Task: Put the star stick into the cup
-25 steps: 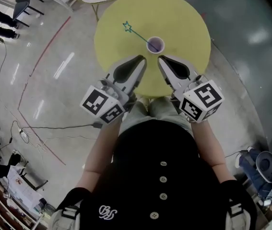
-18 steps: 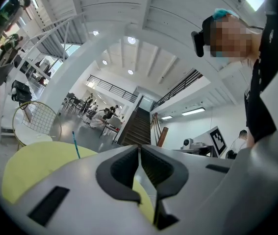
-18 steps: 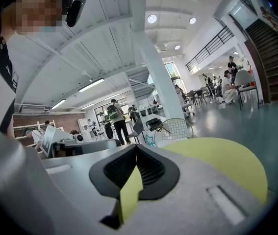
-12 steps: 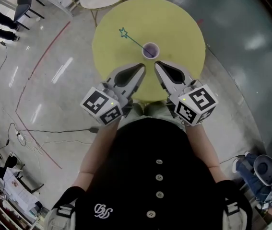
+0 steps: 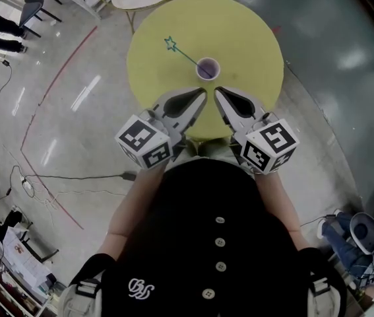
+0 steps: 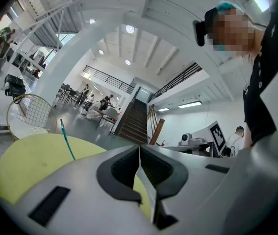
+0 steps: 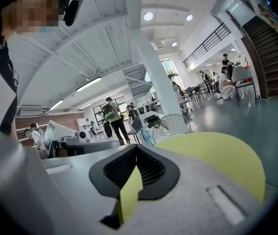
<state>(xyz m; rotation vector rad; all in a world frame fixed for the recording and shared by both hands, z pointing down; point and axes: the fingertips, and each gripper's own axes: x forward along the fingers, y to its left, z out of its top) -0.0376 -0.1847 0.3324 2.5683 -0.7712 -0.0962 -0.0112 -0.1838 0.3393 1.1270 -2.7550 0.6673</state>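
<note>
We held both grippers near the purple cup (image 5: 207, 68) on the round yellow table (image 5: 252, 32), the left gripper (image 5: 202, 94) at its 7 o'clock and the right gripper (image 5: 218, 92) at its 5 o'clock. Each had its jaws pressed together on nothing. The star stick (image 5: 188, 55) stood with its lower end in the cup, leaning toward 10 o'clock.

Table (image 5: 239, 25): matt and smooth, I'd say.
Floor (image 5: 61, 111): glossy (lamps mirror in it).
Left gripper (image 6: 139, 152): matt plastic.
</note>
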